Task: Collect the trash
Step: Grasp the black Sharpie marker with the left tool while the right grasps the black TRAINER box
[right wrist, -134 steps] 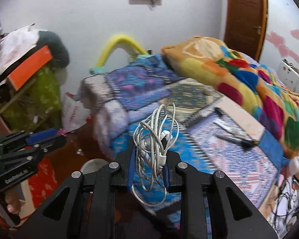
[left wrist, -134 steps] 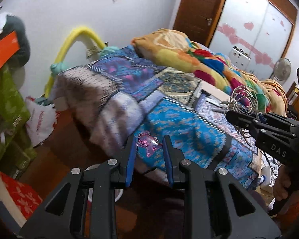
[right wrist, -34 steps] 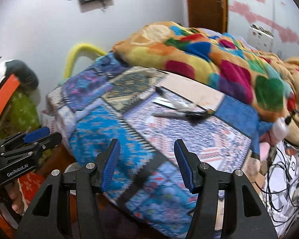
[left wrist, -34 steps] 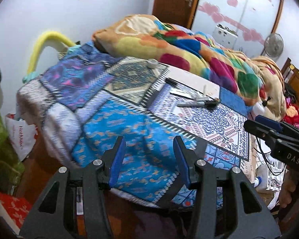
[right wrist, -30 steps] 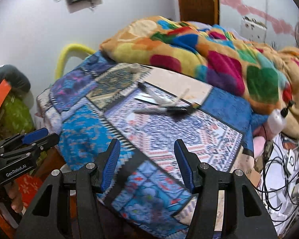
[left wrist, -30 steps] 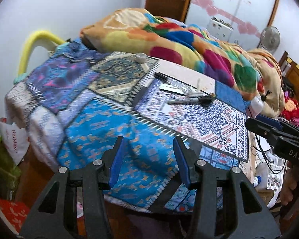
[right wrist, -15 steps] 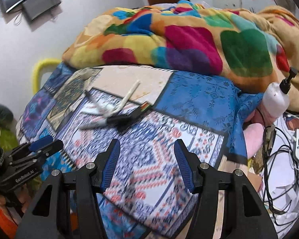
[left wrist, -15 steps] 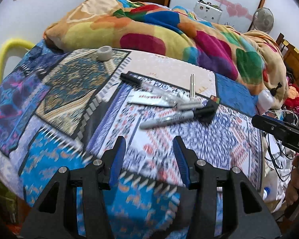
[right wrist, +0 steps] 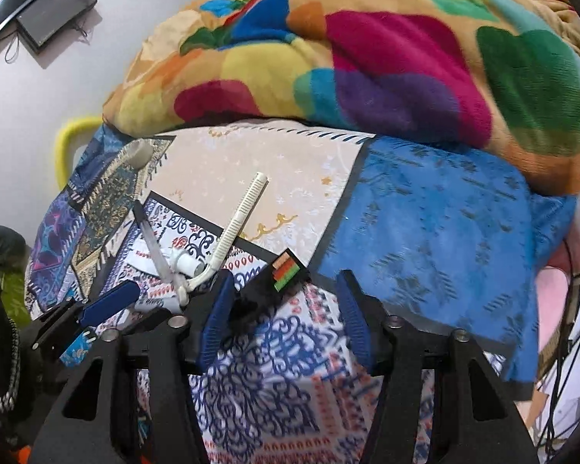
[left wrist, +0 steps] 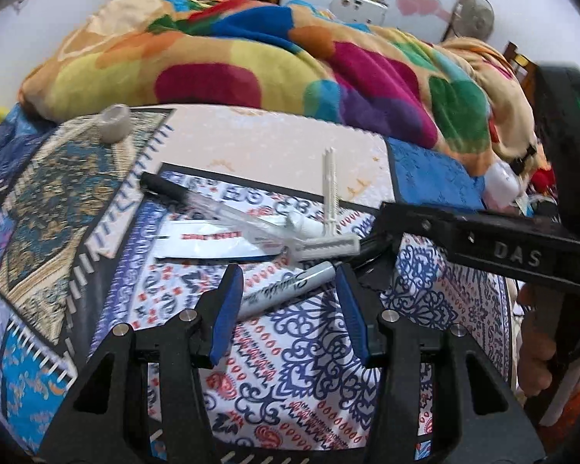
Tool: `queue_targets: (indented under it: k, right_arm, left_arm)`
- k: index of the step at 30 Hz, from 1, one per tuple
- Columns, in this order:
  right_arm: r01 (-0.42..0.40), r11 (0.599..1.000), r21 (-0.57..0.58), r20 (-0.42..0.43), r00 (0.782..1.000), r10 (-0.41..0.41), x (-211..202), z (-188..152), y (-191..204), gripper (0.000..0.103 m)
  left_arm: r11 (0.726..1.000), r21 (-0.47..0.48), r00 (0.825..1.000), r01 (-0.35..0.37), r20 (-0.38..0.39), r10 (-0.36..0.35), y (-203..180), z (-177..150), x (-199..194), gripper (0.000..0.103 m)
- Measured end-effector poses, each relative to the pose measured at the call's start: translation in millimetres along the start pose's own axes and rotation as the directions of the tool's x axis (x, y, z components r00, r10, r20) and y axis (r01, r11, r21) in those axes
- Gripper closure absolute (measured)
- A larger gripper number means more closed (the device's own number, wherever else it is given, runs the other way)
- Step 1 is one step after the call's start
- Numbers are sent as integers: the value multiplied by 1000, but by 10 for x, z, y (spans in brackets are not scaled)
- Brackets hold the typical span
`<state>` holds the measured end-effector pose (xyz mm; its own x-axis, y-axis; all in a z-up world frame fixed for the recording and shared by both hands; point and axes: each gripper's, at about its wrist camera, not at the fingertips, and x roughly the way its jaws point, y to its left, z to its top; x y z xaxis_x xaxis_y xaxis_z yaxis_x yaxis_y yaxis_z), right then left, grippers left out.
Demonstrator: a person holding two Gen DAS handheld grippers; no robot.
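The left gripper (left wrist: 286,276) is open over a grey marker (left wrist: 286,289) on the bed cover (left wrist: 321,379), not squeezing it. The right gripper (right wrist: 284,284) is closing around a small black box (right wrist: 268,288), not pinching yet

Both wrist cameras look steeply down, close over the bed (left wrist: 297,367); both views share the razor (left wrist: 330,208) (right wrist: 236,224).

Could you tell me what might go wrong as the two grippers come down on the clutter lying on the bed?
The marker lies slanted between the left gripper's open fingers, so it may roll or twist out. The razor rests across the marker's far end and a clear pen, so lifting the marker could drag them. The right gripper, jaws closing, sits close to the left and might bump it.
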<state>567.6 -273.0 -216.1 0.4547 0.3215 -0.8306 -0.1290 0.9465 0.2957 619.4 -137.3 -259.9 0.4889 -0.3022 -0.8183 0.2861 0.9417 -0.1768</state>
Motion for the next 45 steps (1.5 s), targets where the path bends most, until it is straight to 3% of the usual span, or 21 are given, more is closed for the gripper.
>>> queue_targets:
  k: [3,4,6,8,12,20,26,29,31,32,35,37,41,45]
  right_arm:
    - [1,1000,-26,-9,1000,-2,29,-3,48,73]
    - [1,1000,-26,-9,1000,-2,29,-3,48,73]
    - [22,998,-56,-4,1000,-23,41,-18,91,77]
    - [54,994,-100,10,999,-53,37,-52,135,78]
    - [35,986,-165,4,999,-35,20,-154,243,78]
    - [3,966,-260,-51,999,-17,-100,-445,385,78]
    - [69,945,-319,-41,995,-86,-215,-604,427,78]
    - [119,949,-292,-15,992,-129,-293,-614,423,75]
    - [74,968,-240,-35,996,-85,-303,-608,415,63]
    - [17,987,-159,-43,999,-24,-285,-616,411,59]
    - [4,991,-132,-46,999,-10,-240,-657,455,57]
    - [33,991,-127,-39,999,-38,-179,-714,520,57]
    - [145,964,-223,40,989,-140,-149,-868,707,57]
    - [152,954,-258,44,988,-146,-194,-928,590,60]
  left_arm:
    - [999,47,1000,-18,-1,18,-63,-57,1,55]
    - [997,66,999,-36,-2,36,-91,-84,-14,57]
    - [995,78,998,-60,2,60,-109,-150,-47,75]
    - [996,75,999,-50,-2,50,-103,-264,-116,83]
    - [996,68,998,-64,-8,64,-105,-478,-255,91]
    - [994,-2,993,-114,-38,113,-124,-904,-549,92]
    - [993,-8,992,-117,-43,117,-144,-999,-608,92]
    - [994,-27,994,-106,-39,104,-112,-985,-606,92]
    - [994,-36,994,-101,-36,100,-104,-976,-603,92]
    - [994,-40,995,-99,-35,98,-101,-978,-605,92]
    - [995,-49,995,-92,-31,90,-83,-974,-608,92]
    - [995,-49,996,-87,-29,85,-76,-973,-609,92]
    - [995,-44,996,-89,-25,88,-81,-967,-602,92]
    - [996,-24,996,-83,-24,83,-112,-931,-572,89]
